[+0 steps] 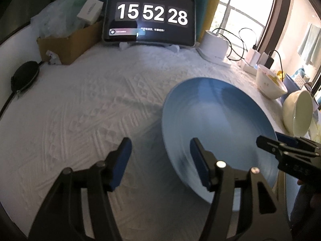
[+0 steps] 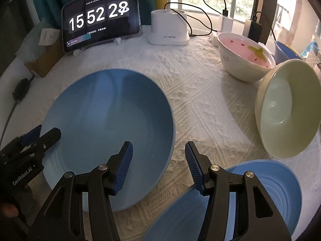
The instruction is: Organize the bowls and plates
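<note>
Both hand-held grippers, left (image 1: 160, 160) and right (image 2: 158, 166), gape apart (gripping nothing) beside the blue plate (image 2: 112, 132).

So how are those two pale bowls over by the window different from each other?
The cream bowl is tipped up on its side, its opening facing the camera, while the white bowl sits upright on the tablecloth. The cream bowl looks empty and plain; the white bowl is pink inside with red specks and a yellow-green patch. Whether that is food or a painted pattern, I cannot tell. Both are round, deep and light-coloured, standing close together.
</note>
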`<state>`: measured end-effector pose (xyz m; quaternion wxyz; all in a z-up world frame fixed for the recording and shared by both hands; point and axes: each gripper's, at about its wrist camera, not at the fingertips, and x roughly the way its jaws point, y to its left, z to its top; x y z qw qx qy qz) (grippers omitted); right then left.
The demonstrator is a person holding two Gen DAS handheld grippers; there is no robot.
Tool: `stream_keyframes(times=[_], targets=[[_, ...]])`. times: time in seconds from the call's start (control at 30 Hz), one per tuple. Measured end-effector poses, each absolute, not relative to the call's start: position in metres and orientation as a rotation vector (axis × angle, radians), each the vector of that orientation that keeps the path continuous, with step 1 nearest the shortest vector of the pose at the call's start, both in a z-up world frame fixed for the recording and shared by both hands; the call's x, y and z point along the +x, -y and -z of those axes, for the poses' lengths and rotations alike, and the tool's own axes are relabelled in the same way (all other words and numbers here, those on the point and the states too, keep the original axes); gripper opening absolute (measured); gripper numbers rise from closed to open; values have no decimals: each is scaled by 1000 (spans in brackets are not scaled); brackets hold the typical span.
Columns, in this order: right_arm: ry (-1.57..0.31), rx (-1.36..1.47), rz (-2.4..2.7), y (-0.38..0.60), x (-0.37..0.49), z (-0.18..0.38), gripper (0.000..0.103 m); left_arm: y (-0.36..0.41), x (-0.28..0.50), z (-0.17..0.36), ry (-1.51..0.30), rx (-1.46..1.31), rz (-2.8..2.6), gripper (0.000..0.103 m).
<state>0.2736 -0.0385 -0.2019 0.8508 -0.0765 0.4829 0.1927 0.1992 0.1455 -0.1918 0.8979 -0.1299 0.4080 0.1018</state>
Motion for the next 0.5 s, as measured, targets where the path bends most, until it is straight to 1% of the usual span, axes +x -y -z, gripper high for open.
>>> stream_keyframes(times=[0.1,0.13,0.17,0.23,0.27,0.33,0.4,0.5], targets=[[-1015,-160,-413,37,275,202,57,-145,199,192,-841,-269,-198,61],[-1013,-160,-417,36,274,203,57,-145,199,191,-840,-269,-191,59],[-1013,-160,-425,35,274,203,57,-144,199,192,-841,-267,-187,53],[-1017,-170,-433,32,272,204,54,-142,200,192,-844,-261,-175,49],[-1018,-174,-433,31,273,204,50,-141,200,192,-844,-257,-170,46],[-1014,-175,-427,32,272,204,46,-136,200,191,-842,-239,-147,43],[-1010,-180,-426,33,271,203,36,-130,199,189,-837,-217,-139,41],[-1003,-191,-428,33,269,202,34,-131,197,188,-832,-219,-148,41]])
